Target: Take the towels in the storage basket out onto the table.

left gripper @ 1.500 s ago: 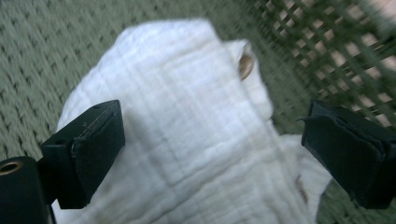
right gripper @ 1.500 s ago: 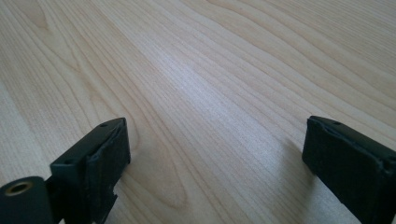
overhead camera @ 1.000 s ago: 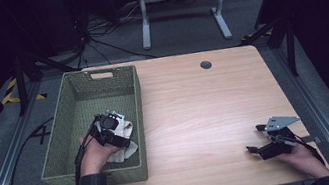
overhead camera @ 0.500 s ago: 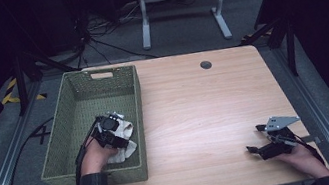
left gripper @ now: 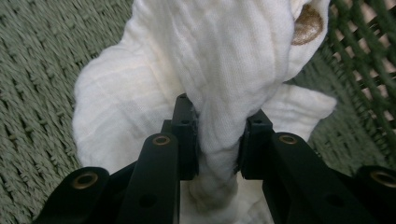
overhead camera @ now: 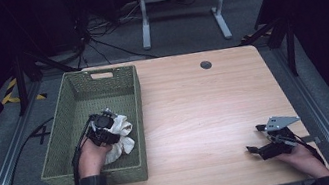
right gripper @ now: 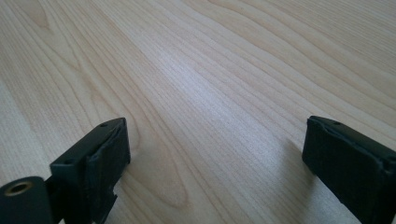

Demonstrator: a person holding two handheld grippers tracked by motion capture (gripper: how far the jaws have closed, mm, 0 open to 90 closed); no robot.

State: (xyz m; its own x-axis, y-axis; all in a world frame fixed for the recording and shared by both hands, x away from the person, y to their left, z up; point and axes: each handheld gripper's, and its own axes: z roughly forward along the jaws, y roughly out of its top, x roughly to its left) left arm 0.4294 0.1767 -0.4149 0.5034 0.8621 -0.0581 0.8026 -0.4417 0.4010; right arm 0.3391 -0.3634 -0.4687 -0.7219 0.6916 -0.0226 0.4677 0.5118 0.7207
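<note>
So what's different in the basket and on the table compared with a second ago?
The left gripper has just been closing its jaws and now pinches a fold of the white cloth inside the green basket. The right gripper stayed put, open, on the table.

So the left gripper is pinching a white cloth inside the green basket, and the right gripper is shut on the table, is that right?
Not quite: the right gripper is open, its jaws wide apart over bare table, as the right gripper view shows. The left gripper does pinch the white cloth inside the green basket.
</note>
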